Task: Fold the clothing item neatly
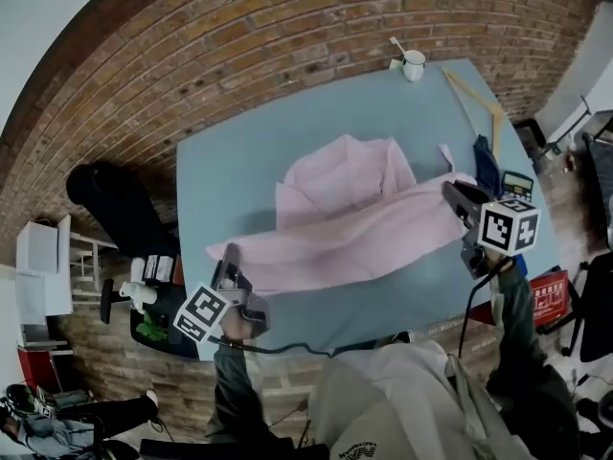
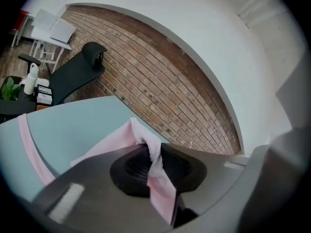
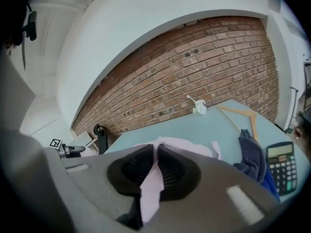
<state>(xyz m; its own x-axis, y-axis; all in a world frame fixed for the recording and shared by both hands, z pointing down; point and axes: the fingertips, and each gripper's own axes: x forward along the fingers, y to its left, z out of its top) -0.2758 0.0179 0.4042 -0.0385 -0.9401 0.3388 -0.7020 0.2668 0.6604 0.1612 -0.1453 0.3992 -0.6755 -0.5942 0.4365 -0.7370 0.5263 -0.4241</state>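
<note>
A pale pink garment (image 1: 345, 220) lies partly spread on the blue-grey table (image 1: 239, 161), its near edge lifted and stretched between my two grippers. My left gripper (image 1: 230, 266) is shut on the garment's left corner; in the left gripper view the pink cloth (image 2: 154, 157) is pinched between the black pads. At the right, my right gripper (image 1: 458, 197) is shut on the other corner, with pink fabric (image 3: 154, 176) running down between its pads. The far half of the garment is bunched in folds on the table.
A dark blue cloth (image 1: 486, 166), a calculator (image 1: 517, 185) and a wooden hanger (image 1: 476, 103) lie along the table's right side. A white cup (image 1: 412, 64) stands at the far edge. A black chair (image 1: 115, 204) stands left of the table, before a brick wall.
</note>
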